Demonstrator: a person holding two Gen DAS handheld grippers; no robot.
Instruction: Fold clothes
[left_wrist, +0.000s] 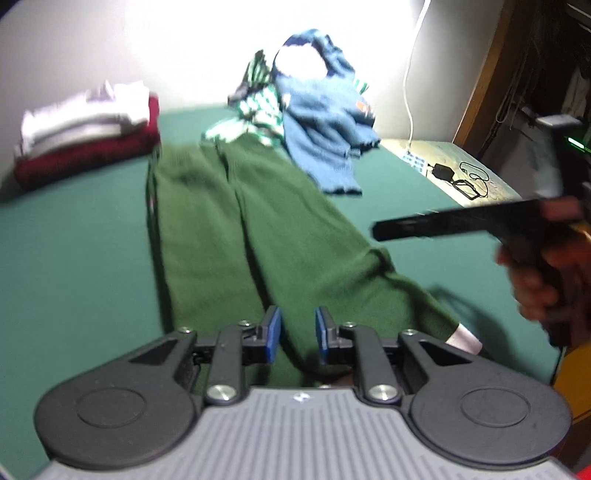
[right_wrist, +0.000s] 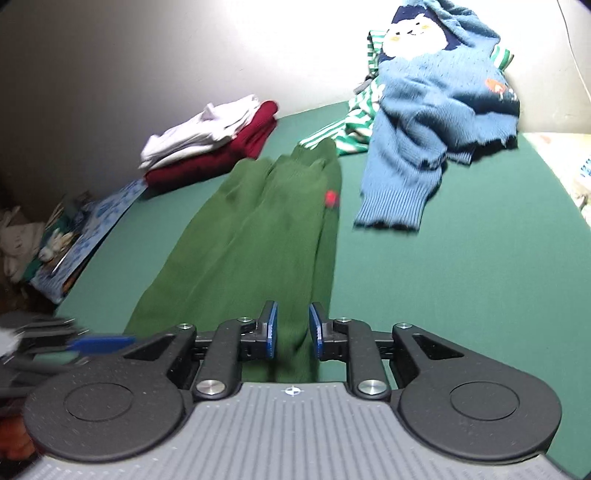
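Blue-padded left gripper (left_wrist: 294, 334): jaws slightly apart, pads clear of the cloth, poised over the near end of the dark green garment (left_wrist: 236, 229). Right gripper (right_wrist: 292, 334): jaws likewise a little apart, green knit seen between the pads but not pinched. Garment: lying lengthwise down the middle of the green bed (left_wrist: 74, 258), already narrowed to a long strip. Folded stack (right_wrist: 207, 144), white over maroon: far left. Unfolded pile, blue sweater (right_wrist: 436, 118) over green-striped top (right_wrist: 354, 122): far right. Handling advice: take both near corners level, pinching every layer, then lift evenly and carry toward the far end, edges aligned, keeping clear of the blue sleeve.
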